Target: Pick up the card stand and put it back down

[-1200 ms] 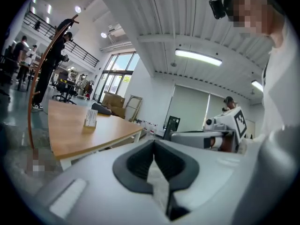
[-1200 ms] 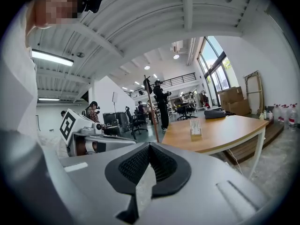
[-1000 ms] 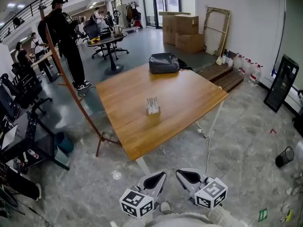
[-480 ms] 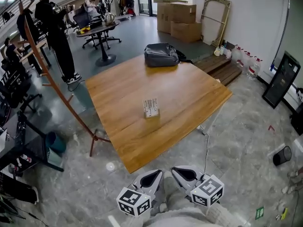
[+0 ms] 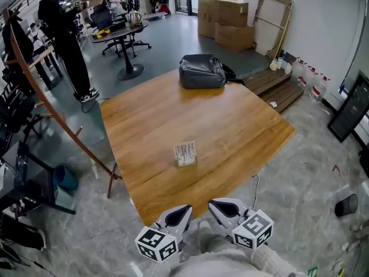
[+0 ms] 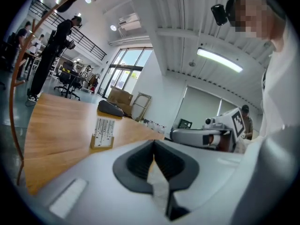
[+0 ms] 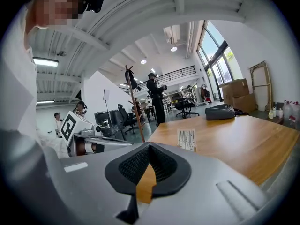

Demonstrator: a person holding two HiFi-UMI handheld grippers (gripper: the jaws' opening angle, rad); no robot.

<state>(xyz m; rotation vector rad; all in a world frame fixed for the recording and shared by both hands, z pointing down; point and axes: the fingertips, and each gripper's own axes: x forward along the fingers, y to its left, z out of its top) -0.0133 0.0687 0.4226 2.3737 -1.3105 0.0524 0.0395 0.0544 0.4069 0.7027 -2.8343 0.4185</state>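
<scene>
The card stand (image 5: 185, 154), a small wooden base holding upright white cards, sits on the wooden table (image 5: 230, 126) toward its near corner. It shows again as the card stand (image 6: 103, 133) in the left gripper view and the card stand (image 7: 186, 139) in the right gripper view. My left gripper (image 5: 180, 213) and right gripper (image 5: 222, 209) hover side by side below the table's near edge, well short of the stand. Both are shut with nothing between their jaws.
A dark bag (image 5: 202, 71) lies at the table's far edge. A wooden coat rack (image 5: 55, 117) leans at the left. Cardboard boxes (image 5: 225, 19) stand at the back, a person (image 5: 63, 33) stands at the far left, and a black bin (image 5: 346, 205) is on the floor right.
The view has moved closer to the table; the card stand now lies lower in the head view and nearer the grippers. Both grippers stay shut and side by side.
</scene>
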